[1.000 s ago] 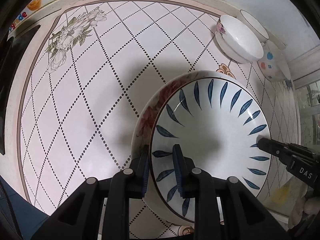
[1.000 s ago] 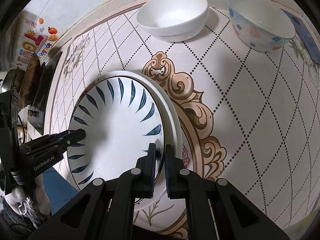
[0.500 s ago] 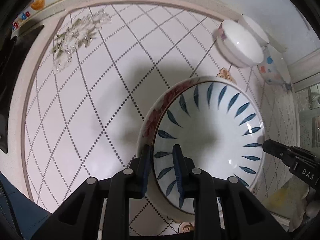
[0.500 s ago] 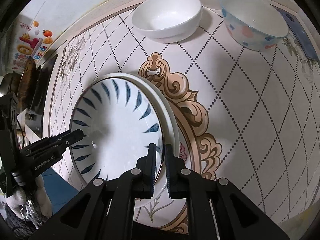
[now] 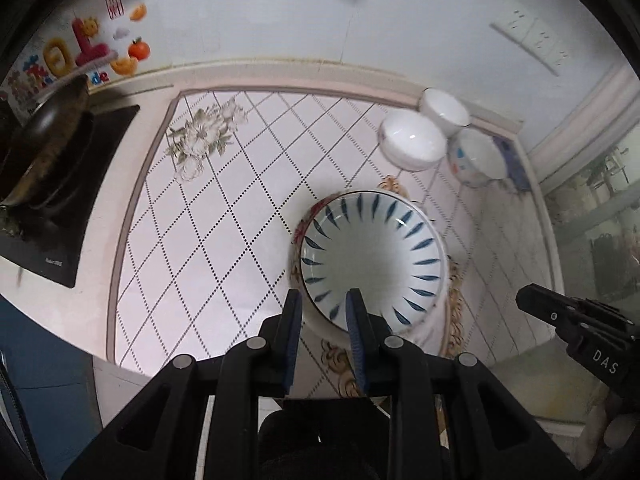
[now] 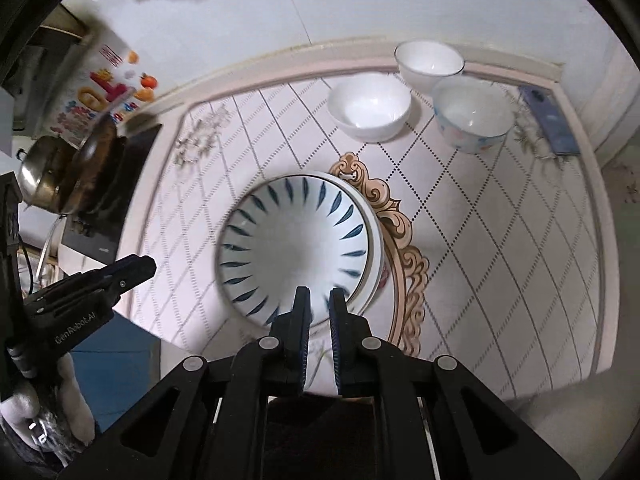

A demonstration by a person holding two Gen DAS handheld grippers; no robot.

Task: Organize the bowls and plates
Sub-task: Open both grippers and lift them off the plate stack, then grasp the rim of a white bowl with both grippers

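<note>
On the tiled counter (image 5: 200,240), dead center, the blue-leaf plate (image 5: 372,256) sits stacked on a floral plate (image 5: 298,236), both lying flat. Left tongs (image 5: 324,308) hang above its 7 o'clock rim, jaws nearly closed w/ just a slim gap, nothing gripped. Right tongs (image 6: 320,300) are over the 5 o'clock rim, basically pinched together, empty too. Three bowls cluster at approx 1 o'clock: white bowl (image 6: 370,106), spotted bowl (image 6: 474,116), rimmed bowl (image 6: 430,60) behind them.
</note>
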